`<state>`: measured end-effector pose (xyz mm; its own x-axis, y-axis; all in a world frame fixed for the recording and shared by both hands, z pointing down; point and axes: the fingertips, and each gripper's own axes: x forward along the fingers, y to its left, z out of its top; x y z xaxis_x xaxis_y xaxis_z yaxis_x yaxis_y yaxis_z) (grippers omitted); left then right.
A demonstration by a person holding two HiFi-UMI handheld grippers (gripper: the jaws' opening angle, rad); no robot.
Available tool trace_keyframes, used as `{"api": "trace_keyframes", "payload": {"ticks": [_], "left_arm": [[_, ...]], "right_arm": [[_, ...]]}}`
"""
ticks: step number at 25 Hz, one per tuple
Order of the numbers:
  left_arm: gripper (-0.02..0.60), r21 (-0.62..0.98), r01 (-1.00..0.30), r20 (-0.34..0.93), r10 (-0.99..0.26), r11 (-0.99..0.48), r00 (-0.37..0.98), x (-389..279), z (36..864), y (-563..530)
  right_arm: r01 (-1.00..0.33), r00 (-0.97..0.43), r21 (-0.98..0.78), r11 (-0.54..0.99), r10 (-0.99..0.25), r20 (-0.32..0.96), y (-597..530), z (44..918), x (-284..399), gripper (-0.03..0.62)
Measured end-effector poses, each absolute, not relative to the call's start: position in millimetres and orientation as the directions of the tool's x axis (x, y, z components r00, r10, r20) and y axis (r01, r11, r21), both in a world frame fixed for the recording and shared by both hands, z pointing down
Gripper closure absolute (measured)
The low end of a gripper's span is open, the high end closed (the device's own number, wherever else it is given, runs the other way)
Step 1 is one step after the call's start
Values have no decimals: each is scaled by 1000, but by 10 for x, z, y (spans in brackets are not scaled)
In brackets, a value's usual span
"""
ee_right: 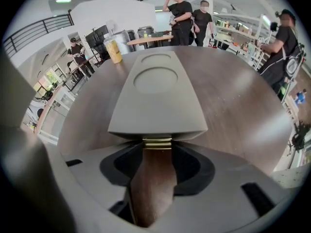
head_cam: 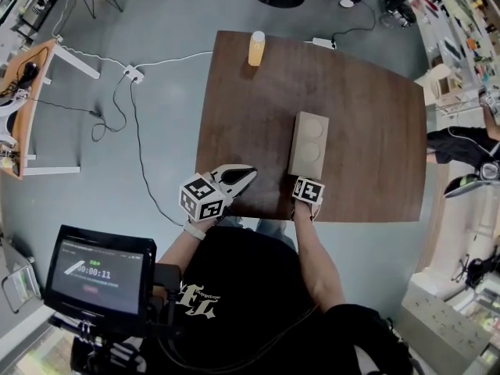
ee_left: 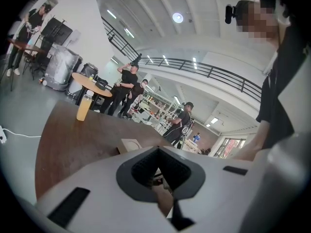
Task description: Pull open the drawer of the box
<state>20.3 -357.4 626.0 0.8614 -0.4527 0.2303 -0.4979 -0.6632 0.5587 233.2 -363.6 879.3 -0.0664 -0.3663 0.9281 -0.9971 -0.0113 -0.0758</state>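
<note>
A beige box (head_cam: 309,143) with two round recesses in its lid lies on the brown table (head_cam: 375,147), long side running away from me. Its drawer front looks flush with the box body. In the right gripper view the box (ee_right: 158,96) fills the middle, and a small brass handle (ee_right: 157,143) sticks out of its near end. My right gripper (ee_right: 157,152) stands open at that end (head_cam: 307,180), the handle just at its fingertips, the pads not pressing on it. My left gripper (head_cam: 248,175) hovers shut and empty over the table's front left part, apart from the box.
An orange bottle (head_cam: 256,48) stands at the table's far edge. The table's front edge runs just under both grippers. Cables and a power strip (head_cam: 133,74) lie on the floor at left. A monitor (head_cam: 98,276) sits at lower left. Several people stand beyond the table.
</note>
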Motion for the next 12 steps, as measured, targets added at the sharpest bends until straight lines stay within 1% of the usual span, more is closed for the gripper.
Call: {"api": "trace_keyframes", "payload": {"ticks": [12], "left_arm": [[581,561,-485,221,-443,-671,869,223,6252,-3561]], "right_arm": [[-996,-77,-86,-10,-359,930,-3644,8813,2303,439]]}}
